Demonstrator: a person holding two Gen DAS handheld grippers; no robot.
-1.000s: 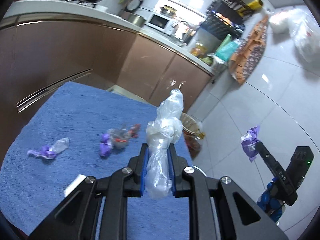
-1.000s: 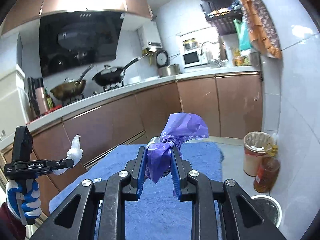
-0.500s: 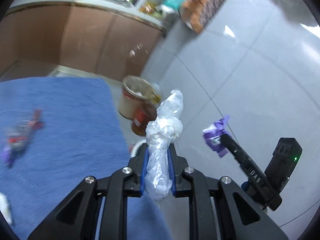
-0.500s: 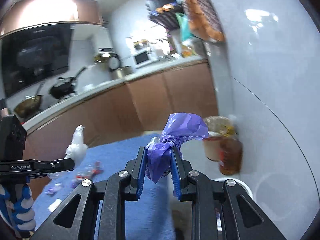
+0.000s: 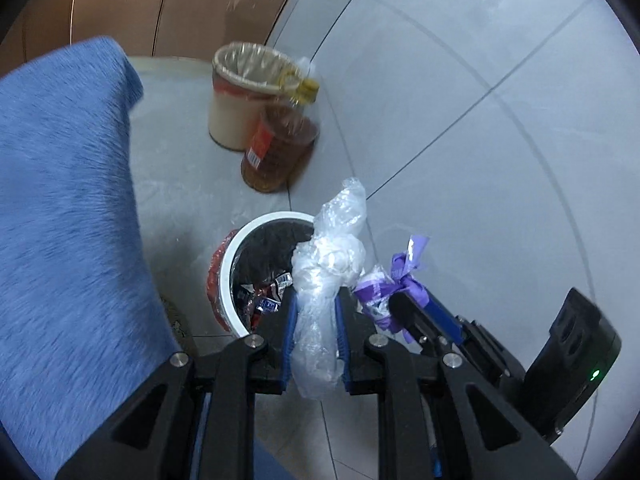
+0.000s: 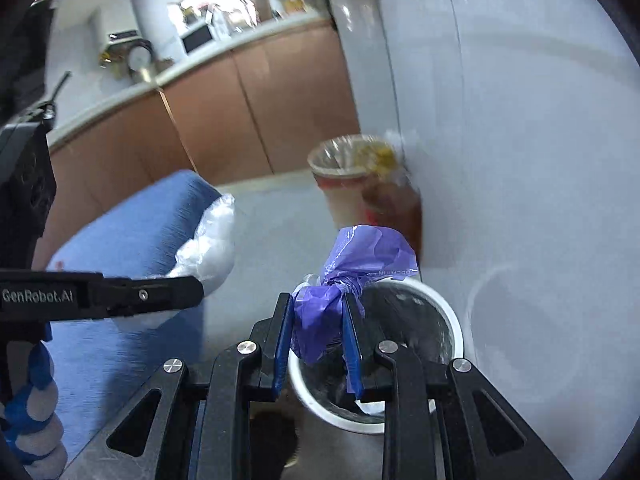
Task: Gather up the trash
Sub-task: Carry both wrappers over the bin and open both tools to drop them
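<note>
Both grippers (each clamping knotted plastic) hover over the bin (image 5: 230,276).

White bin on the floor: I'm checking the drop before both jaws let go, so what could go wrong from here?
1. The clear plastic bag in the left gripper sits over the white bin's near rim, so it might land outside.
2. The purple bag in the right gripper is light and could drift past the rim.
3. The oil bottle stands close by; a wide swing might knock it.
</note>
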